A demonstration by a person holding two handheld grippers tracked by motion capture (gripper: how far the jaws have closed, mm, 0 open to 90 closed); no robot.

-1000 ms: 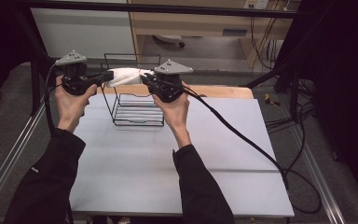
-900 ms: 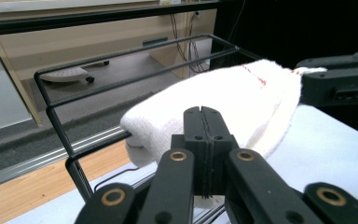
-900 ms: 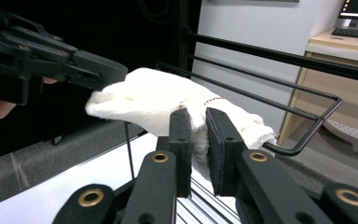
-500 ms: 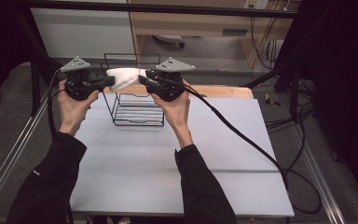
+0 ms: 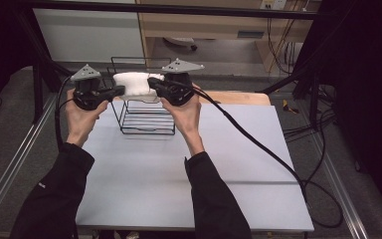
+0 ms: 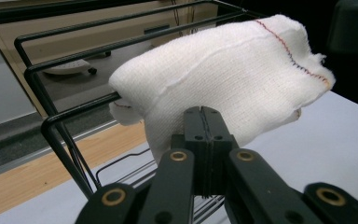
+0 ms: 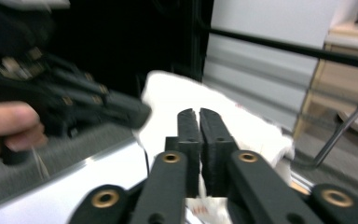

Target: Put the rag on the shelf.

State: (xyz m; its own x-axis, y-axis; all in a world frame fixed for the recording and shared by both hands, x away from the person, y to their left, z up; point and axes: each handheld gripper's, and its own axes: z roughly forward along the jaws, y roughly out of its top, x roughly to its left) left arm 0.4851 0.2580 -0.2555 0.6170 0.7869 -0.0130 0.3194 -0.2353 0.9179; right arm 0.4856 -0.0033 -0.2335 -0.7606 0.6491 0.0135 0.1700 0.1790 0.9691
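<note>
Pale grey and matte, the table (image 5: 189,174) runs out to a light wooden strip at its far edge, with dark floor, metal framing and a wooden cabinet behind. Above the far left part of the table a white cloth (image 5: 133,83) hangs in the air, a soft, coarsely woven bundle bunched into a rounded, puffy shape; the left gripper view (image 6: 223,79) shows its knitted texture, a raised seam across the middle and a line of red and blue stitching along one frayed edge. It sits at the top rim of a black wire rack (image 5: 146,112), a box-shaped frame of thin bent rods standing on the table, and one upper rod presses into the cloth's far end. The left gripper (image 5: 121,90), black with brass-coloured pivots, grips the cloth's left side, its two ridged jaws pressed together on a fold of the fabric (image 6: 205,128). The right gripper (image 5: 151,83) meets the cloth from the right, its jaws nearly together with white fabric just behind and below them (image 7: 199,135); blur makes it unclear whether they pinch it. Each gripper carries a grey three-cornered plate on top and trails a thick black cable, the right one looping across the table to the near right. A person's two hands hold the grippers, forearms in dark sleeves (image 5: 54,199) reaching in from the near edge.
</note>
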